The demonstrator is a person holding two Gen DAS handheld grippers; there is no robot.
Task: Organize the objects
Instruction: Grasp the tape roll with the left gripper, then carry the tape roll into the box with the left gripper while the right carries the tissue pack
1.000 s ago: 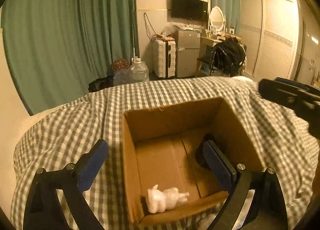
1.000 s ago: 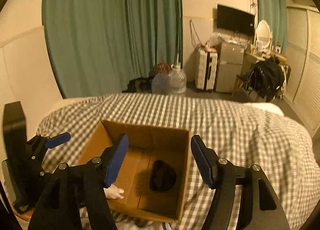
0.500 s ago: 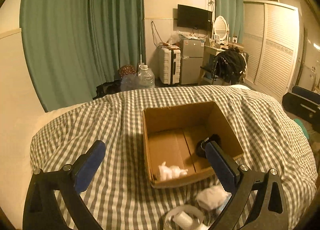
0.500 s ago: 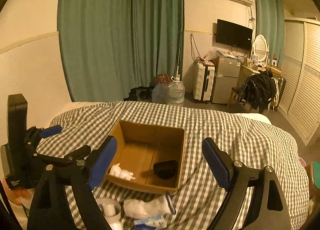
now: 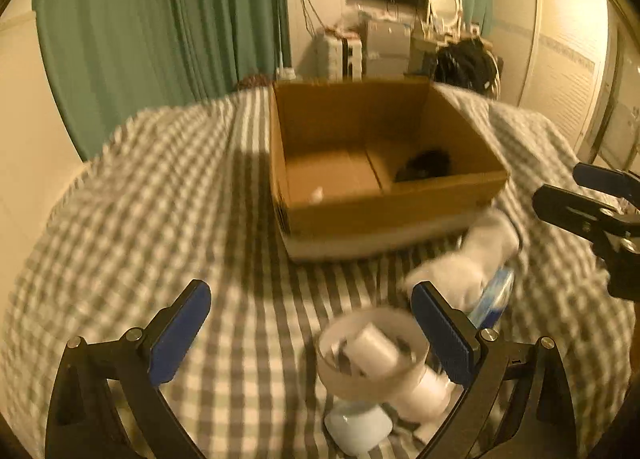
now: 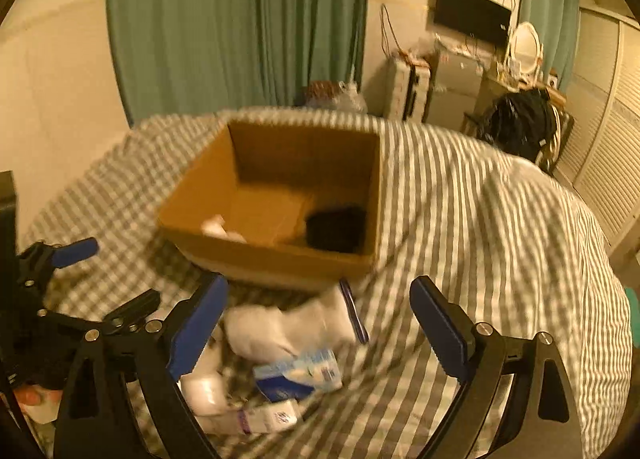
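Cardboard box [image 5: 384, 163], open-topped, sits on the checked bedspread [image 5: 160, 199] beyond both tools, and by my reading the sorting is partly done: a black item [image 6: 336, 229] lies in its right half and a small white thing [image 6: 218, 229] against its near wall. What is left, as far as I can judge, is the loose heap just in front of the box: a white sock-like cloth [image 6: 288, 327], a blue-and-white packet [image 6: 300, 373], a clear tape roll [image 5: 370, 351] with a white cylinder [image 5: 374, 345] poking through it, and a flat white tube or sachet [image 6: 256, 421] (the blur keeps me from naming it).

Both tongs stand spread wide with nothing between the pads: the left gripper [image 5: 316, 333] low over the roll, the right gripper [image 6: 316, 329] over the cloth and packet.

Only the left view shows the roll properly; the right view hides it behind its left finger. Only the right view shows the sachet and the black item's full outline.
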